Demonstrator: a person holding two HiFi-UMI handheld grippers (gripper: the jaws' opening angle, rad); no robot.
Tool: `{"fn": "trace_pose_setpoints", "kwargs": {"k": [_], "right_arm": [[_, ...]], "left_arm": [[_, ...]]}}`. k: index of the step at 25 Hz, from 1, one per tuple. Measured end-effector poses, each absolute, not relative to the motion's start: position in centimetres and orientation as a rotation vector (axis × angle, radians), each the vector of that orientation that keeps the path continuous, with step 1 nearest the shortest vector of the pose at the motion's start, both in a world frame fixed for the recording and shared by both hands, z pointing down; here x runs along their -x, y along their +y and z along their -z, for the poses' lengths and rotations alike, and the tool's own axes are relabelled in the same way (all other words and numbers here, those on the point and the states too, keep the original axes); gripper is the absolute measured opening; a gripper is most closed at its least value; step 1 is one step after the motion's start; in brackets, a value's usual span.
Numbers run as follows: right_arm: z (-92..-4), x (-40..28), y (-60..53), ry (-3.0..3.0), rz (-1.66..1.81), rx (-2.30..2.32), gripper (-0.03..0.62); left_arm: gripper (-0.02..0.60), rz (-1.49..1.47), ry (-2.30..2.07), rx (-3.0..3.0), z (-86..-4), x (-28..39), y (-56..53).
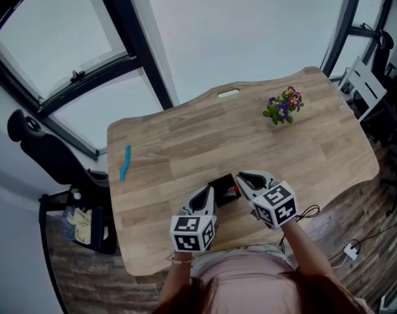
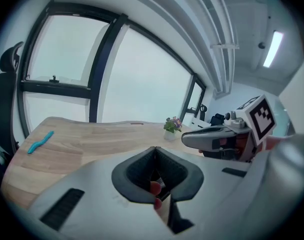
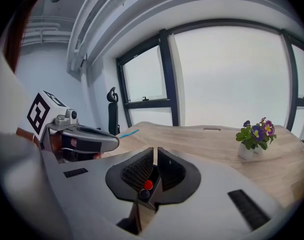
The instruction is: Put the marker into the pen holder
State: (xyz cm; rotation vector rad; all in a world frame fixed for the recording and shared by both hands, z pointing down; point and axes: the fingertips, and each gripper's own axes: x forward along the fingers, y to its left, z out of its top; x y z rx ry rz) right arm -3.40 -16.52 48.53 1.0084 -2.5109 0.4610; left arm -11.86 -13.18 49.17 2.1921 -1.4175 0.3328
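The marker [image 1: 235,190] shows only a red tip at the black holder's [image 1: 219,191] right end, near the tabletop's [image 1: 185,142] front edge. The left claw [image 2: 154,150] is closed and empty. The right claw [image 3: 155,151] is all but closed, gripping nothing.

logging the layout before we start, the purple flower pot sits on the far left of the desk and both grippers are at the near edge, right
Not quite. The flower pot sits toward the far right of the desk, as the head view shows. The left gripper and right gripper are indeed at the near edge.
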Motion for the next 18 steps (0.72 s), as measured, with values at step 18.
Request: {"fn": "trace_pose_setpoints", "kwargs": {"k": [18], "right_arm": [[-43.9,-0.3,-13.8,-2.675,-0.359,-1.045,0.0]], "left_arm": [[0.002,-0.242,-1.55,-2.26,-43.6,8.9,-10.8]]}}
